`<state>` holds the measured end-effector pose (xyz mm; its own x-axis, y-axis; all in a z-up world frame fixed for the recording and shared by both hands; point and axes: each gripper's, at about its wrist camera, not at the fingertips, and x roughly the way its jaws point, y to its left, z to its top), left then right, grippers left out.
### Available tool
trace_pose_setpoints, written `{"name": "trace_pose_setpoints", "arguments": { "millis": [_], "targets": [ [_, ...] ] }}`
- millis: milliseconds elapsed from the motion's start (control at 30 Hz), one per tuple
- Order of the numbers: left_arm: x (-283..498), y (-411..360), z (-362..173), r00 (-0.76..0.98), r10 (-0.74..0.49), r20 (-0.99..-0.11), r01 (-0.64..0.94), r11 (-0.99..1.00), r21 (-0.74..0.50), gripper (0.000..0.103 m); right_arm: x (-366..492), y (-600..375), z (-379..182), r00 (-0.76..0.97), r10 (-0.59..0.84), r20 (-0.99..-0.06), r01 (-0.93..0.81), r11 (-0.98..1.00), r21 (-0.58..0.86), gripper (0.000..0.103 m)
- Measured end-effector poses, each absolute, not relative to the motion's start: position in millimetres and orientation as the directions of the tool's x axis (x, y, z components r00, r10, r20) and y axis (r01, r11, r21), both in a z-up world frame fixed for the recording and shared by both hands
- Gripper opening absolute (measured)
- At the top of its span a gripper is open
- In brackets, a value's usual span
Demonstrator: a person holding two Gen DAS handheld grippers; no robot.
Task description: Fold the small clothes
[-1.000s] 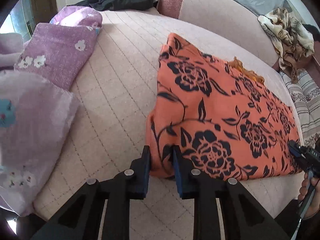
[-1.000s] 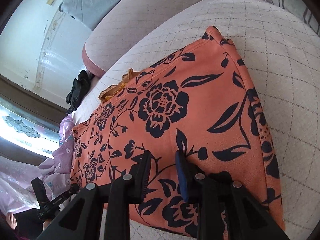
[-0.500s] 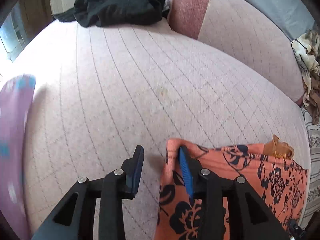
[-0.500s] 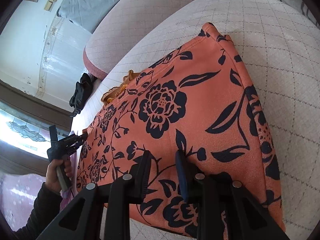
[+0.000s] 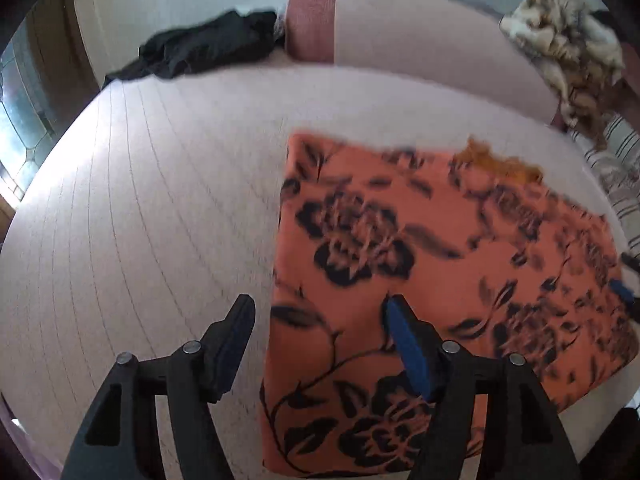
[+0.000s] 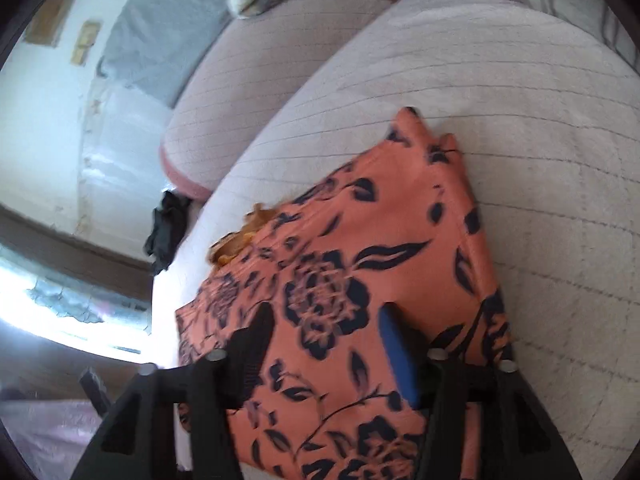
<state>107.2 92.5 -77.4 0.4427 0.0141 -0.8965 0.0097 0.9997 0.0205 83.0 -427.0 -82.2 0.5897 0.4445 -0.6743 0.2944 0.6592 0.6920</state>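
An orange cloth with black flowers [image 5: 420, 248] lies folded flat on the pale quilted bed [image 5: 140, 200]. My left gripper [image 5: 320, 320] hovers over the cloth's left edge, one finger above the bed and the blue-padded finger [image 5: 404, 340] above the cloth. Its jaws are opening and press on nothing. In the right wrist view the same cloth [image 6: 360, 248] fills the middle. My right gripper [image 6: 326, 332] stands over its near part, jaws opening, with only flat fabric below them. A blue pad of the right gripper [image 5: 622, 290] shows at the cloth's right edge.
A black garment [image 5: 208, 48] lies at the bed's far left corner beside a pink bolster [image 5: 400, 40]. A brown-and-cream patterned cloth [image 5: 568, 52] and striped fabric [image 5: 616, 152] sit at the far right. A bright window [image 6: 60, 300] is on the left.
Both grippers' jaws have spread from narrow to wide. The left gripper swung up toward the cloth's far corner, then back over its left edge. The right gripper shifted slightly and rolled.
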Motion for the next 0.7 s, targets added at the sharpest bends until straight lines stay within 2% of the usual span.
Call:
{"name": "trace_pose_setpoints", "arguments": {
  "millis": [67, 100, 267, 333, 400, 567, 700],
  "targets": [
    [103.5, 109.4, -80.1, 0.463, -0.044, -0.885, -0.063, 0.995, -0.082, 0.072, 78.4, -437.9, -90.4, 0.616, 0.479, -0.625, 0.316, 0.577, 0.753, 0.061],
    [102.6, 113.4, -75.9, 0.452, -0.043, -0.891, -0.092, 0.991, -0.095, 0.072, 75.8, -438.0, -85.5, 0.617, 0.473, -0.629, 0.322, 0.577, 0.75, 0.062],
    [96.6, 109.1, -70.3, 0.456, 0.005, -0.89, -0.081, 0.996, -0.035, 0.072, 73.0, -425.3, -51.6, 0.651, 0.463, -0.602, 0.204, 0.656, 0.726, 0.064],
    [94.6, 110.2, -76.8, 0.433, 0.008, -0.901, -0.096, 0.995, -0.037, 0.074, 82.3, -428.3, -64.0, 0.631, 0.447, -0.635, 0.248, 0.659, 0.71, 0.066],
    [92.9, 112.8, -72.6, 0.431, 0.002, -0.902, -0.124, 0.991, -0.057, 0.074, 90.0, -434.0, -87.1, 0.566, 0.414, -0.713, 0.355, 0.658, 0.664, 0.066],
    [91.5, 105.9, -60.6, 0.462, 0.015, -0.887, -0.097, 0.995, -0.033, 0.074, 100.8, -426.7, -51.3, 0.626, 0.418, -0.659, 0.256, 0.687, 0.68, 0.067],
    [103.1, 106.0, -63.6, 0.454, 0.02, -0.891, -0.099, 0.995, -0.028, 0.074, 127.5, -436.0, -68.1, 0.592, 0.384, -0.708, 0.32, 0.695, 0.644, 0.074]
  ]
}}
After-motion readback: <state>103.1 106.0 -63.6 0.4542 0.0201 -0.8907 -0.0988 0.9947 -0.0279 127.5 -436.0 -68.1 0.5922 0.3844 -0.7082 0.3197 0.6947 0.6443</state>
